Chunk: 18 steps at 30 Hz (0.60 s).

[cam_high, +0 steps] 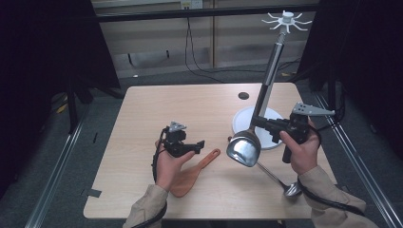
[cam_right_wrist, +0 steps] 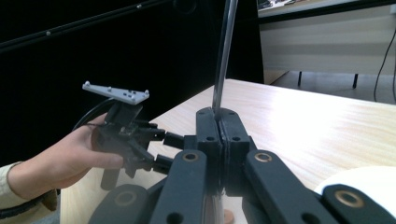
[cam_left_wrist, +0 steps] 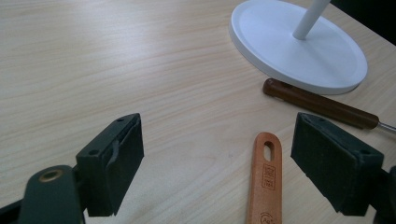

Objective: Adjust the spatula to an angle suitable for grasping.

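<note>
My right gripper [cam_high: 256, 122] [cam_right_wrist: 218, 119] is shut on the thin metal handle of a steel ladle [cam_high: 244, 148], held off the table. The bowl hangs low and the handle [cam_right_wrist: 224, 51] rises steeply in front of the white stand's pole. My left gripper [cam_high: 197, 146] [cam_left_wrist: 217, 140] is open just above the table, also in the right gripper view [cam_right_wrist: 167, 148]. An orange wooden spatula [cam_high: 190, 176] lies flat under it, its handle [cam_left_wrist: 266, 177] between the jaws, nearer the right pad [cam_left_wrist: 327, 158]. The pads do not touch it.
A white stand with a round base [cam_high: 274, 137] [cam_left_wrist: 280, 46] and a hook wheel [cam_high: 287, 20] on top stands at the table's right. A second utensil lies by it, with a brown handle [cam_left_wrist: 317, 103] and a metal bowl [cam_high: 292, 189]. A black hole [cam_high: 243, 95] marks the far tabletop.
</note>
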Motion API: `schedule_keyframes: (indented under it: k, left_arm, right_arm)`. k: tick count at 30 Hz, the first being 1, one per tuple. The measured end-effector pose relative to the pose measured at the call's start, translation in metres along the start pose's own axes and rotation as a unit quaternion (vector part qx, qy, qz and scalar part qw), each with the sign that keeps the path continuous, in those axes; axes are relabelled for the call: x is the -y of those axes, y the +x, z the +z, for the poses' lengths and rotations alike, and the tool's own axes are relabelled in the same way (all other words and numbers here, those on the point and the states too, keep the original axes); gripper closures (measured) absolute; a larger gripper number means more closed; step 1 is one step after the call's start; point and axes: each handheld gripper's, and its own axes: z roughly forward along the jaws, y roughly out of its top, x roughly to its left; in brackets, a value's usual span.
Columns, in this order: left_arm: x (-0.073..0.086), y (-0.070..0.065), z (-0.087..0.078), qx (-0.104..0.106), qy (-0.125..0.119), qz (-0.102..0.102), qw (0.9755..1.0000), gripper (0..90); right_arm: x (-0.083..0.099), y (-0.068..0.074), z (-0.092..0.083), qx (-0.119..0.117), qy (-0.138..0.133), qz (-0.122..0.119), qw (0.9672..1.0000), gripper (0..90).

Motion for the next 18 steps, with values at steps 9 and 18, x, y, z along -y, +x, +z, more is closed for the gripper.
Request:
schedule_keyframes:
  k: [9,18]
  left_arm:
    - [0.001,0.001,0.0,0.0,0.009,0.009,0.9999,16.7]
    - [0.001,0.001,0.0,-0.001,0.011,0.013,0.9999,16.7]
  right_arm:
    - [-0.008,-0.007,-0.006,0.008,-0.008,-0.006,0.9999,88.5]
    - [-0.007,-0.016,-0.006,0.013,-0.004,0.0,0.9999,88.5]
